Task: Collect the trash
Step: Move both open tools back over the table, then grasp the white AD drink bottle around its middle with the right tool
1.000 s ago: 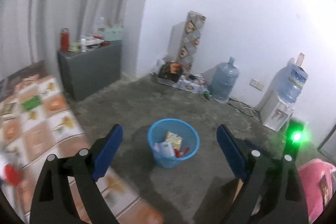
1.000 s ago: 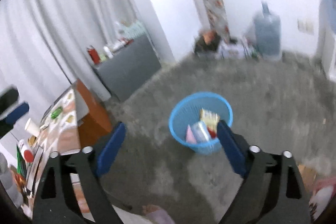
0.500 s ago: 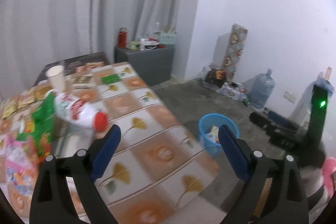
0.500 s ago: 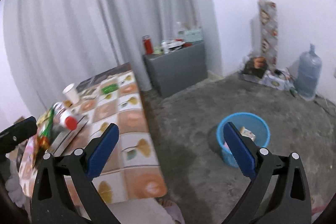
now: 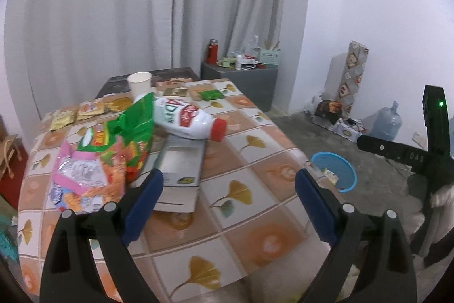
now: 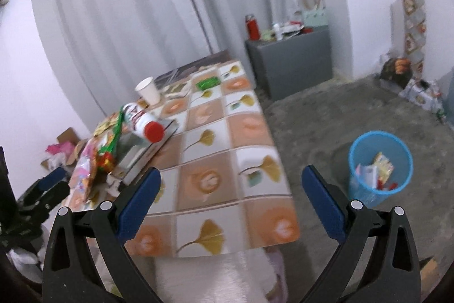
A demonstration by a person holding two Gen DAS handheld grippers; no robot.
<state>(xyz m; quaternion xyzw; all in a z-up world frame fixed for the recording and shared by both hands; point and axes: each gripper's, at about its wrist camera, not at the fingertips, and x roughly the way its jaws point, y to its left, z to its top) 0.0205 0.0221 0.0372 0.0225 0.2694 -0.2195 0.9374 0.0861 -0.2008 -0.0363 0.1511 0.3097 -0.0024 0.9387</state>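
Observation:
My left gripper (image 5: 228,199) is open and empty above the near part of the tiled table (image 5: 255,220). On the table lie a white bottle with a red cap (image 5: 188,119), a green snack bag (image 5: 133,129), a pink snack bag (image 5: 82,175), a flat grey box (image 5: 181,169), a paper cup (image 5: 139,84) and small packets (image 5: 76,112). My right gripper (image 6: 229,199) is open and empty over the table's near edge (image 6: 227,243). The blue trash basket (image 6: 380,166) stands on the floor to the right, with trash in it; it also shows in the left wrist view (image 5: 336,171).
A grey cabinet (image 6: 292,58) with a red flask and clutter stands by the curtain. Water jugs (image 5: 388,124), boxes and a patterned panel (image 5: 351,75) line the far wall. A cardboard box (image 6: 68,141) sits on the floor left of the table.
Both grippers have swung left from above the blue basket to face the table. The basket now sits at the right of both views. Both stay open and empty.

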